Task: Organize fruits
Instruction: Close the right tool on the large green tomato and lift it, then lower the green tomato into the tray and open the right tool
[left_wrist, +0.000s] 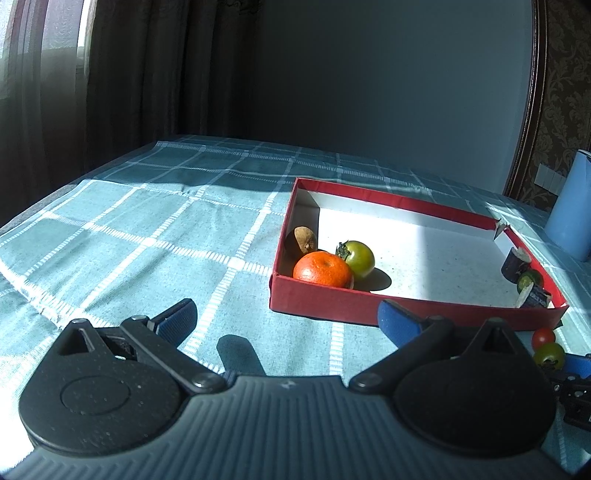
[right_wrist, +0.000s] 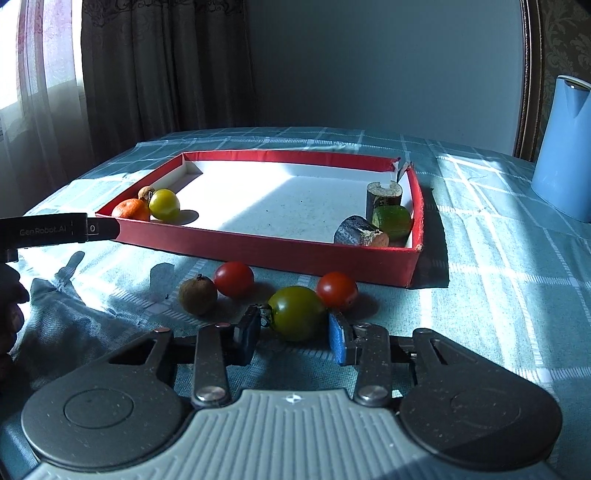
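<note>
A red box (right_wrist: 258, 247) lies on the checked cloth; it also shows in the left wrist view (left_wrist: 325, 302). In its left corner sit an orange (left_wrist: 322, 274), a green tomato (left_wrist: 360, 257) and a brown fruit (left_wrist: 304, 240). On the cloth in front lie a green tomato (right_wrist: 295, 313), two red tomatoes (right_wrist: 233, 278) (right_wrist: 337, 290) and a brown fruit (right_wrist: 197, 294). My right gripper (right_wrist: 293, 334) is open, its pads on either side of the green tomato, not closed on it. My left gripper (left_wrist: 284, 317) is open and empty, left of the box.
Cut pieces, one dark (right_wrist: 360, 232), one green (right_wrist: 392, 220) and one upright stub (right_wrist: 384, 194), lie in the box's right end. A blue jug (right_wrist: 565, 147) stands at the right. Curtains and a wall are behind the table.
</note>
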